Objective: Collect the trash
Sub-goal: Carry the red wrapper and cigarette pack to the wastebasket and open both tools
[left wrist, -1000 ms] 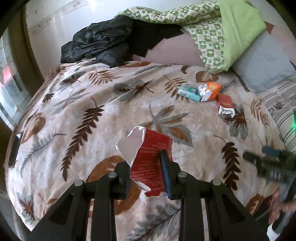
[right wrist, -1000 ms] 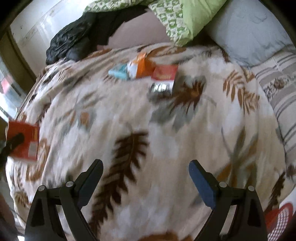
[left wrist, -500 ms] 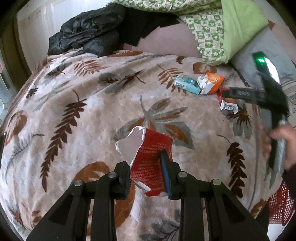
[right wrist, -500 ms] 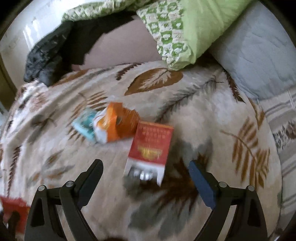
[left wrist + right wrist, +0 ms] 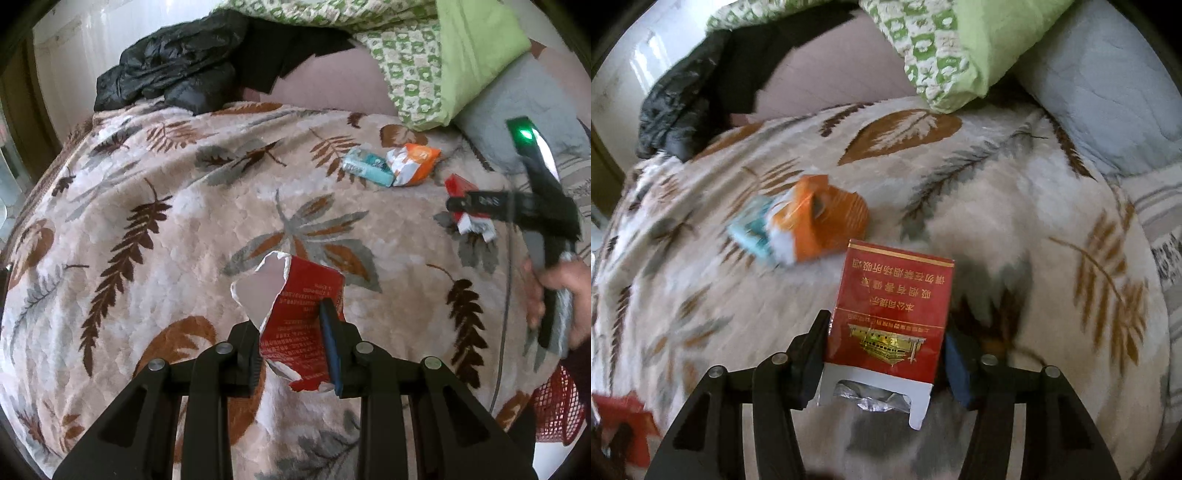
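Left gripper (image 5: 293,338) still pinches the torn red packet (image 5: 301,317) above the leaf-patterned blanket (image 5: 155,236). Right gripper (image 5: 886,354) — half a second ago short of the trash with jaws spread wide — now brackets the red cigarette pack (image 5: 892,314) lying on the blanket, fingers at both sides; firm contact cannot be told. Orange wrapper (image 5: 823,218) and teal packet (image 5: 753,229) lie just beyond.

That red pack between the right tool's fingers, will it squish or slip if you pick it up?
The red pack will probably squash a little: its end is open, showing crumpled foil, so it looks mostly empty and light. Its flat, glossy sides might slip, though the right tool straddles it squarely. It shouldn't roll, being boxy.
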A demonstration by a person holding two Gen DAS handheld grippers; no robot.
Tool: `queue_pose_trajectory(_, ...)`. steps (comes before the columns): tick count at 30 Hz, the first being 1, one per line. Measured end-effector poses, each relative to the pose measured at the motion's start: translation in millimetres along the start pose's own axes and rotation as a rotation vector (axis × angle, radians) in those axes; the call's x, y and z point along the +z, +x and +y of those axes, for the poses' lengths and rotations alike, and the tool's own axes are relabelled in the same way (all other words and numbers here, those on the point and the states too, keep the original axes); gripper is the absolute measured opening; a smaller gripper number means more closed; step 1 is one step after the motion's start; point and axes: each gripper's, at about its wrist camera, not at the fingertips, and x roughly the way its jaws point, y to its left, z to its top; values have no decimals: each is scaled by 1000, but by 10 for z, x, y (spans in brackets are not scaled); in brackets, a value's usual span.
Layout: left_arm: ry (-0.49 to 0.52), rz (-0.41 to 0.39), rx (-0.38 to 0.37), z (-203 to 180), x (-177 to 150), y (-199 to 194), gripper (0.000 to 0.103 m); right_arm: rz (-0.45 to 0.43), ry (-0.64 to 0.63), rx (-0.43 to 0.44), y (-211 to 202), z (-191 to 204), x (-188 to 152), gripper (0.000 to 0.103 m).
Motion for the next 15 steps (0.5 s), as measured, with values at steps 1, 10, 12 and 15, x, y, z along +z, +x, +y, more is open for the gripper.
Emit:
queue_pose_trajectory(1, 8, -9, -1, -26, -10, -54, 27, -5, 11, 19, -136, -26, -96, 60)
queue_pose_trajectory(10, 96, -60, -63, -383, -175, -496, 27, -31, 88, 117, -1034, -185, -997, 60)
queue_pose_trajectory(12, 125, -64, -79, -511, -223, -587, 27, -41, 129, 138, -1203, -297, -1184, 60)
queue_pose_trajectory(15, 161, -81, -100, -705, -280, -723, 27, -62, 197, 134, -1470, -513, -1487, 60)
